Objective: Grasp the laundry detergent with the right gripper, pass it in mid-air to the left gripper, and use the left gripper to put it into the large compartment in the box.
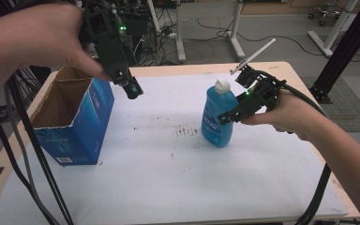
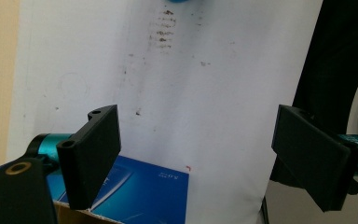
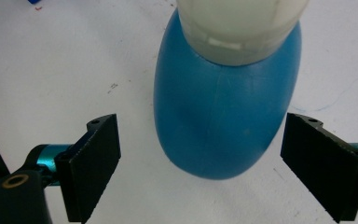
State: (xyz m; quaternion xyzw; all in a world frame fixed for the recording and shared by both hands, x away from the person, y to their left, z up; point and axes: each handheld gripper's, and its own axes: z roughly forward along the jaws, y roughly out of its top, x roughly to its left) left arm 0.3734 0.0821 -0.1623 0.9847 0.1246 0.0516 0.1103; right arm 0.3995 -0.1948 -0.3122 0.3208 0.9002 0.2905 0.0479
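Observation:
A blue bottle (image 1: 219, 116) with a white cap (image 1: 222, 84) stands upright on the white table cover (image 1: 168, 178). My right gripper (image 1: 236, 110) is held at the bottle's right side, open. In the right gripper view the bottle (image 3: 219, 121) stands between and just beyond the two spread jaws, with its cap (image 3: 240, 23) nearest the camera. My left gripper (image 1: 132, 88) hangs open in the air above the right edge of an open blue cardboard box (image 1: 72, 119). The left gripper view has the box's blue side (image 2: 135, 191) below wide-apart jaws with nothing between them.
Dark smudges (image 1: 185, 131) mark the cover left of the bottle. Black cables (image 1: 28, 154) trail down past the box on the left. Beyond the table's far edge are desk legs (image 1: 236, 42) and floor cables.

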